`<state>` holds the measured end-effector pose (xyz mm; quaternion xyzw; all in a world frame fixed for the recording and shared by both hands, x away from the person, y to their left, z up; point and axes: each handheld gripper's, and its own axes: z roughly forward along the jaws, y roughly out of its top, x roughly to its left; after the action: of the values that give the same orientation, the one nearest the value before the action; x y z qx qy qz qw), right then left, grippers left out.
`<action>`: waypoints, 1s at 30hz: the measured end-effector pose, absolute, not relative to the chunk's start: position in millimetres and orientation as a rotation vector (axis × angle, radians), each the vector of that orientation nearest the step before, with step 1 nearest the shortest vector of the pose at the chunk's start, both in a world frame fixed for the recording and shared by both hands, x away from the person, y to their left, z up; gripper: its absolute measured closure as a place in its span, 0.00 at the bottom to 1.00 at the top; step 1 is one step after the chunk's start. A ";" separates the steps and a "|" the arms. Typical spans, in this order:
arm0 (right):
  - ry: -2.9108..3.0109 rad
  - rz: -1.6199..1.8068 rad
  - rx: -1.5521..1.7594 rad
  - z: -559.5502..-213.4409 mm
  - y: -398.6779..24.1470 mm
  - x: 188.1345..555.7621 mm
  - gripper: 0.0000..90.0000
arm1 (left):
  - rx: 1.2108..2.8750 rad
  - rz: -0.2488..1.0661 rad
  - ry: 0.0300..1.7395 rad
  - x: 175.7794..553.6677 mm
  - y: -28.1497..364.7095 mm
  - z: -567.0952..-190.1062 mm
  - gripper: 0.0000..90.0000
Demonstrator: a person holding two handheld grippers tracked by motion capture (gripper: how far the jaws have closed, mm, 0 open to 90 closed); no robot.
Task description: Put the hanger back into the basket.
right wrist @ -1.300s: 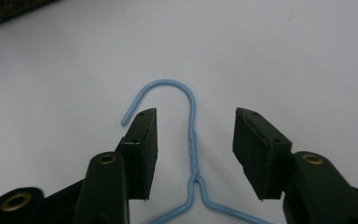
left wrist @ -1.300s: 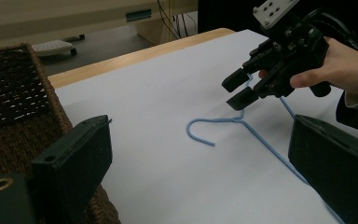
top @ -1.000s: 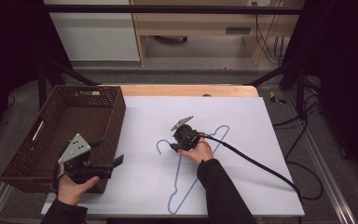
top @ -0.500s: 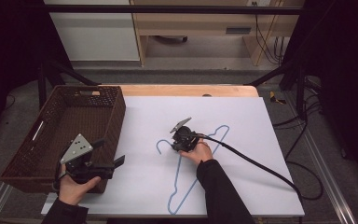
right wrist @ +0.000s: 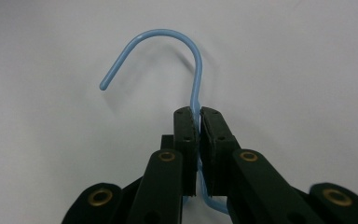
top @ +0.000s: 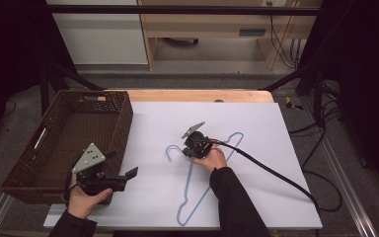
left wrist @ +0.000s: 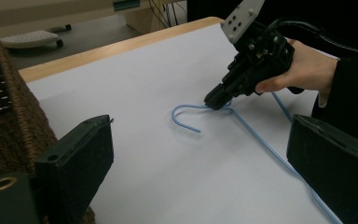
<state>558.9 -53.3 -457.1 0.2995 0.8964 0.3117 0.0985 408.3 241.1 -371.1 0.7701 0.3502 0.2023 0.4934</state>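
Hanger: the blue wire hanger (top: 205, 185) lay flat on the white tabletop (top: 276, 148), hook toward the wicker basket (top: 54, 143).
Right claw: the right claw (right wrist: 196, 122) was pinched shut on the hanger's neck just below the hook.
Left claw: the left claw (top: 131, 173) hovered near the basket, jaws wide apart and empty.
Risk: thin wire (smooth, round) could likely swivel or slip between the pads if lifted, and the far end might drag.

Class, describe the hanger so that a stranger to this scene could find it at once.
Start at the white table, with a brown basket on its left edge. Right of the basket lies a thin wire hanger, hook toward the basket. It is the one pale blue thing, its neck pinched by the right gripper.
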 end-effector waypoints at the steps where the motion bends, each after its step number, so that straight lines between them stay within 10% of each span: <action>1: 2.649 0.929 0.893 -454.5 -53.7 557.7 0.96 | 1.868 0.491 0.849 408.3 241.1 -371.1 0.08; 30: 2.589 1.053 0.790 -419.1 -69.3 541.3 0.96 | 2.130 0.248 0.870 443.1 112.3 -431.4 0.25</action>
<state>541.3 -69.3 -419.1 0.2700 0.8852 0.3599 0.1183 443.1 112.3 -431.4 0.8427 0.3442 0.0983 0.4021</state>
